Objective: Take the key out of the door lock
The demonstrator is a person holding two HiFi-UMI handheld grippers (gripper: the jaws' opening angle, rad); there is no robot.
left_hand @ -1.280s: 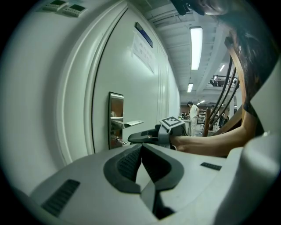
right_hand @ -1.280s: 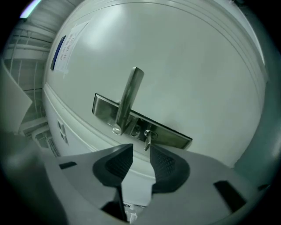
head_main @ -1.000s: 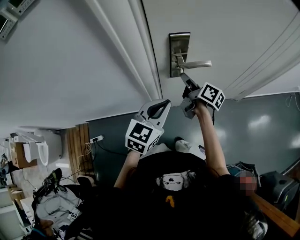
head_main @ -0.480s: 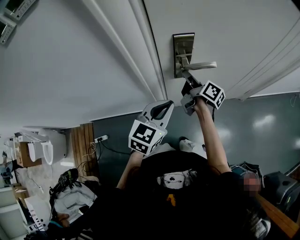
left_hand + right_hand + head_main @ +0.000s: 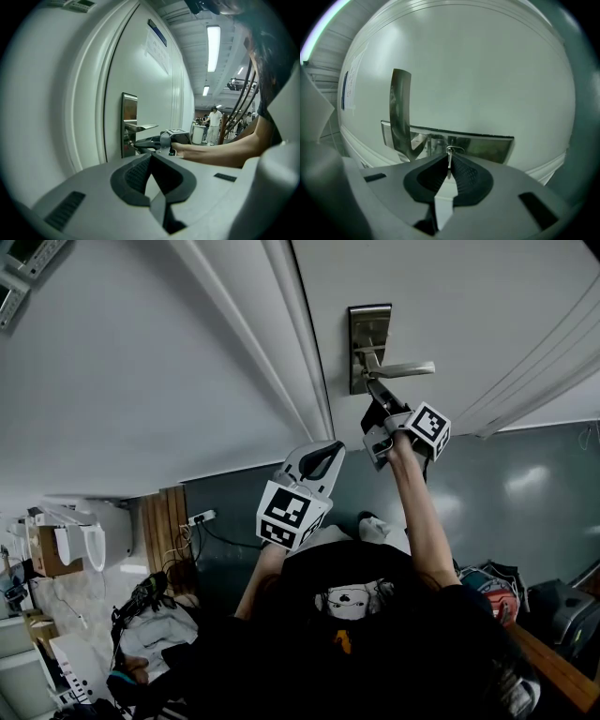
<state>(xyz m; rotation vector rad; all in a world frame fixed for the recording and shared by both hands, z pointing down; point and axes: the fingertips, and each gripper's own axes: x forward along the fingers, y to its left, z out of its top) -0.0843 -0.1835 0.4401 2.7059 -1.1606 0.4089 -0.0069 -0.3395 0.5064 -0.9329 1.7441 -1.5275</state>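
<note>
A steel lock plate point(image 5: 367, 334) with a lever handle point(image 5: 405, 368) sits on the white door. My right gripper point(image 5: 369, 390) reaches up to the plate's lower end, just under the lever. In the right gripper view the jaws are shut on a thin metal key point(image 5: 449, 164), seen edge-on, with its wire ring point(image 5: 453, 150) against the plate point(image 5: 483, 146). Whether the blade is still in the cylinder is hidden. My left gripper point(image 5: 330, 448) hangs lower left of the lock, away from the door, shut on nothing. From the left gripper view point(image 5: 150, 157) the right gripper point(image 5: 157, 140) shows at the plate point(image 5: 129, 123).
The door frame moulding point(image 5: 281, 343) runs diagonally left of the lock. A grey floor point(image 5: 506, 493) lies below. Boxes, cables and a power strip point(image 5: 192, 517) clutter the lower left. People stand far off down a corridor point(image 5: 213, 119).
The right gripper has stayed at the lock, shifting slightly. The left gripper has barely moved. The head view has drifted a little.
</note>
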